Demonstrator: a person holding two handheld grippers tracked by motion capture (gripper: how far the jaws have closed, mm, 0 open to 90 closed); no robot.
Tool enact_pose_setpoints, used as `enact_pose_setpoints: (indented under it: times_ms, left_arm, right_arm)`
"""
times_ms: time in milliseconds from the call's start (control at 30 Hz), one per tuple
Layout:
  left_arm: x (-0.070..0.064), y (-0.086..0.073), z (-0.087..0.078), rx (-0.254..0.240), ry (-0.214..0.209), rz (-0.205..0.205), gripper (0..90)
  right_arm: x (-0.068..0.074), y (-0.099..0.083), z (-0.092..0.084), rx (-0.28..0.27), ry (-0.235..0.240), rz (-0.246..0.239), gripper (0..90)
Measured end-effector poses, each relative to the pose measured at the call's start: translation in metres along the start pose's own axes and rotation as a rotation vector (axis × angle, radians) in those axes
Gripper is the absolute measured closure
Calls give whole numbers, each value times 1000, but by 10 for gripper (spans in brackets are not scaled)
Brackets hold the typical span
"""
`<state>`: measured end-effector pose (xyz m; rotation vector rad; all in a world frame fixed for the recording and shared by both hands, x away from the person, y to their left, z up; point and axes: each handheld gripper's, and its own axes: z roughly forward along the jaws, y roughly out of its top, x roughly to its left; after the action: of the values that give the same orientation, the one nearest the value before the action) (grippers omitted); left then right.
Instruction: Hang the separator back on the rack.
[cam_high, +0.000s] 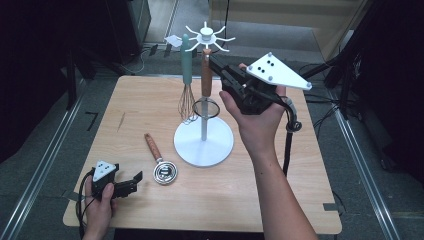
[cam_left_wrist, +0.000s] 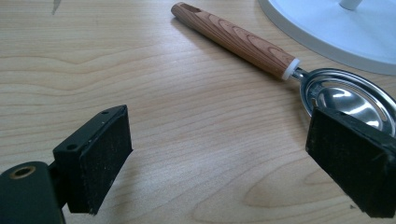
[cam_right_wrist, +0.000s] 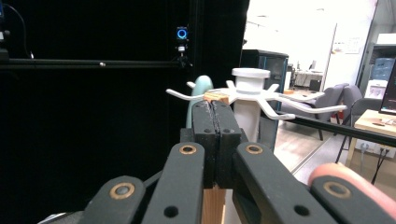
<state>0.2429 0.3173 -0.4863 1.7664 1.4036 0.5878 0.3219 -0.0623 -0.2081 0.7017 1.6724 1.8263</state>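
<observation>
Right claw (cam_right_wrist: 215, 122) pinches wooden handle (cam_high: 206, 74) beneath rack hooks (cam_right_wrist: 254, 95).

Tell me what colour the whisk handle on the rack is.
The whisk handle is pale teal green, clearest in the high view.

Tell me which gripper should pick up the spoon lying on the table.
Left. The left gripper is open beside the spoon; the right gripper is clamped on a wooden handle at the rack.

A light wooden counter (cam_high: 150, 107) stands on a grey floor (cam_high: 45, 145). Black frames flank it, and grey office chairs (cam_right_wrist: 334, 100) sit in a bright room beyond.
</observation>
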Motion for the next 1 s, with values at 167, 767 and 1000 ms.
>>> enact_pose_setpoints:
  times_ms: [167,767,1000]
  left_arm:
    - [0,0,0,3,-1,6,71]
    - [-13,5,-1,-9,-35,17,317]
    - [-24,5,2,3,-110,33,444]
  right_arm:
    - [4,-1,3,14,-1,-13,900]
    - [-20,-46,-31,107,-121,-19,803]
    - [-24,-82,-52,171,-157,-8,753]
